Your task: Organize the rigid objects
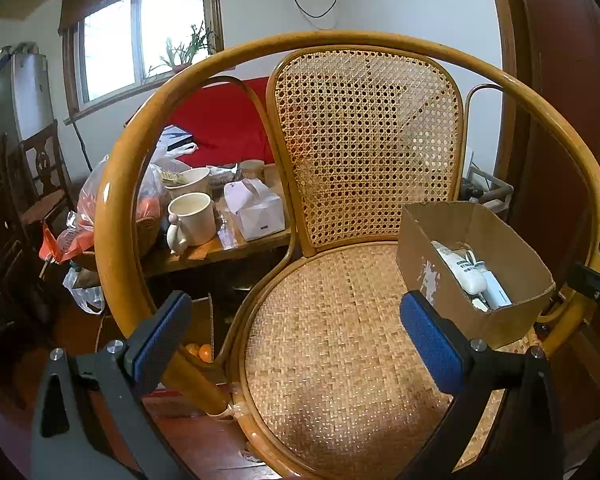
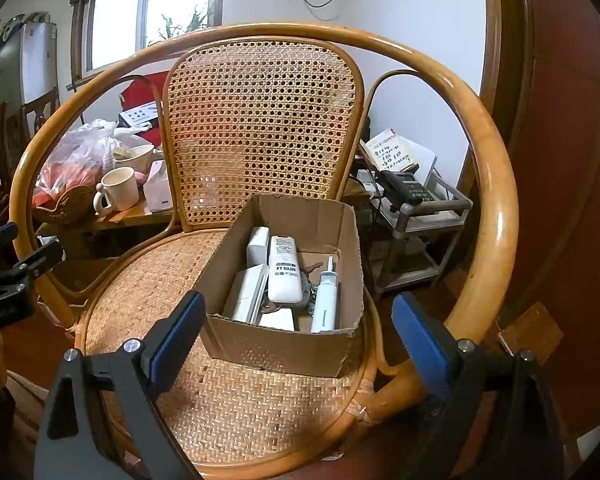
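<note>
Rattan armchair [image 2: 260,128] filling both views, cane back upright, woven seat bare on its left half. Cardboard box [image 2: 284,348] resting open-topped on the right half of the seat, near the front edge, just inside the right armrest.

Inside the box: white remote control [image 2: 285,276] lying lengthwise in the middle, buttons up; white tube-shaped bottle with a nozzle [image 2: 325,300] along the right wall, nozzle pointing to the back; white rectangular boxes [image 2: 247,292] stacked against the left wall; small dark metal items, possibly keys, under the remote, too small to tell for sure.

Wooden tabletop [image 1: 204,254] behind the chair on the left, crowded: cream mug [image 1: 192,220] near the edge, cream bowl [image 1: 188,182] behind it, white tissue box [image 1: 256,210] to the right of the mug, wicker basket with a plastic bag of orange things [image 1: 140,208] on the left. Small metal side stand to the right of the chair carrying a black desk telephone [image 2: 408,188] and a handwritten note [image 2: 392,150].

Left gripper [image 1: 296,332] hovering over the empty part of the seat, jaws wide apart, holding nothing. Right gripper [image 2: 300,332] at the near wall of the box, jaws wide apart on either side of it, not touching, holding nothing.
</note>
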